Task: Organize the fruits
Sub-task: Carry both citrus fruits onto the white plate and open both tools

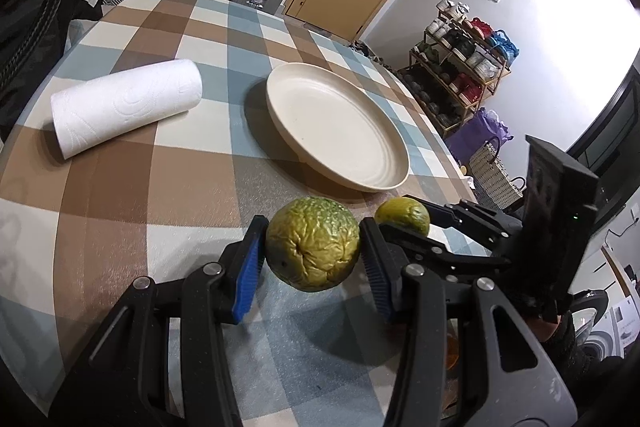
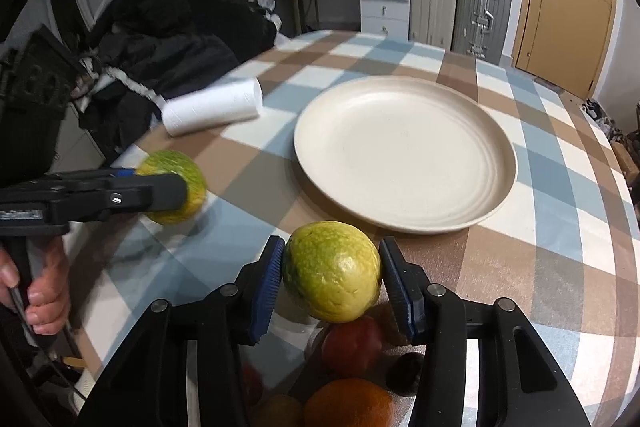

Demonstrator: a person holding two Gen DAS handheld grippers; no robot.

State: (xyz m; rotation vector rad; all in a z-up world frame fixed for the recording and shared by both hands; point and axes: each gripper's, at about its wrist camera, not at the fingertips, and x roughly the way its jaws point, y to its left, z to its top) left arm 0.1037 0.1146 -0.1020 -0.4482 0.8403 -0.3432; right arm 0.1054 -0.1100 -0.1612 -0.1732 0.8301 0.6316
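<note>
My left gripper [image 1: 314, 253] is clamped on a wrinkled green-yellow fruit [image 1: 313, 243], both blue pads [image 1: 245, 281] pressed to its sides, held above the checked tablecloth [image 1: 160, 183]. In that view the cream plate [image 1: 390, 183] sits at about 12 o'clock from the fruit, bare, and the paper towel roll [image 1: 126, 105] lies on its side at about 10 o'clock. My right gripper [image 2: 332, 281] grips a smoother green-yellow fruit [image 2: 332, 273] between its pads, just short of the plate's near rim, which lies at roughly 1 o'clock. Directly beneath it I see a red fruit [image 2: 352, 345], an orange [image 2: 348, 405] and a dark fruit [image 2: 406, 367]; their container is hard to make out. A hand [image 2: 44, 287] holds the left tool's handle at 9 o'clock.
</note>
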